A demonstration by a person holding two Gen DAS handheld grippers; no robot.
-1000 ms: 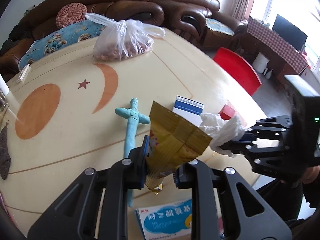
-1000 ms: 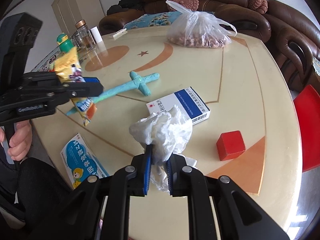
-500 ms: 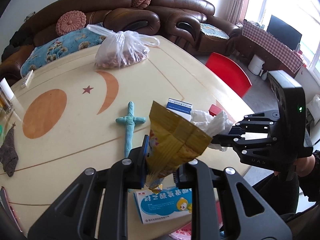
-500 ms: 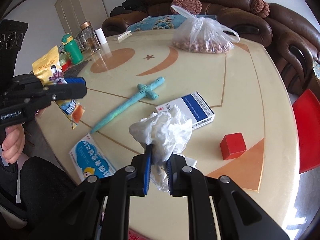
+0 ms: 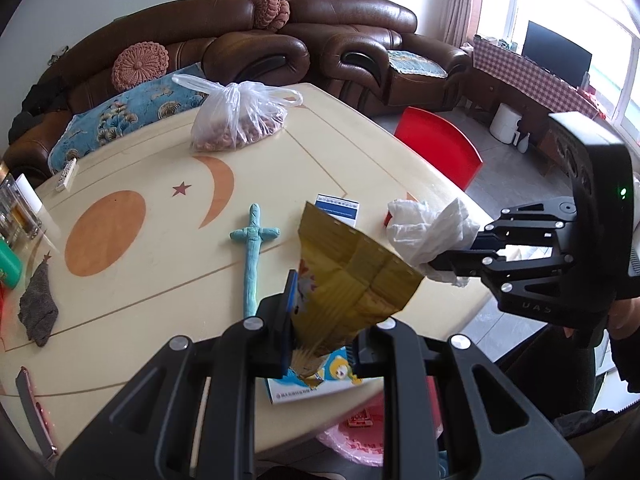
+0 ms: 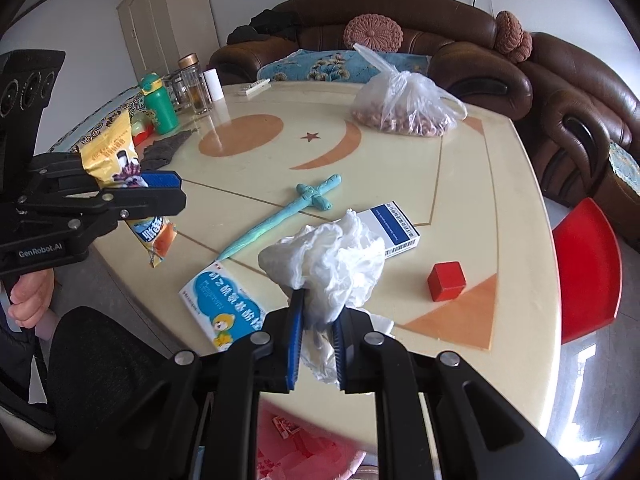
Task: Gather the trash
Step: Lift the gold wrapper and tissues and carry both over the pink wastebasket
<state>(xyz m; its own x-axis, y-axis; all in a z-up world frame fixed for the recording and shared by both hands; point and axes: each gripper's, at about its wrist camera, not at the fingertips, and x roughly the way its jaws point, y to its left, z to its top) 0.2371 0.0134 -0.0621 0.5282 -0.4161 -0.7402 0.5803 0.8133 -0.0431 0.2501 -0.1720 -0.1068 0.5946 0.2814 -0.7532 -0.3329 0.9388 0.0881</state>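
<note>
My left gripper (image 5: 320,320) is shut on a yellow snack wrapper (image 5: 352,276), held above the table's near edge; it also shows in the right wrist view (image 6: 116,152). My right gripper (image 6: 316,332) is shut on a crumpled white tissue (image 6: 332,256), held in the air beside the table edge; the tissue also shows in the left wrist view (image 5: 428,232). A pink-lined trash bin (image 6: 304,452) sits on the floor below both grippers.
On the cream table (image 6: 460,184) lie a teal toy sword (image 6: 288,212), a blue-white box (image 6: 396,228), a red cube (image 6: 446,280), a blue medicine box (image 6: 224,304) and a bag of nuts (image 6: 404,108). Bottles (image 6: 160,100) stand far left. A red chair (image 6: 588,264) is right.
Both grippers have pulled back from the table and risen, each still holding its item. The trash bin below has come into view.
</note>
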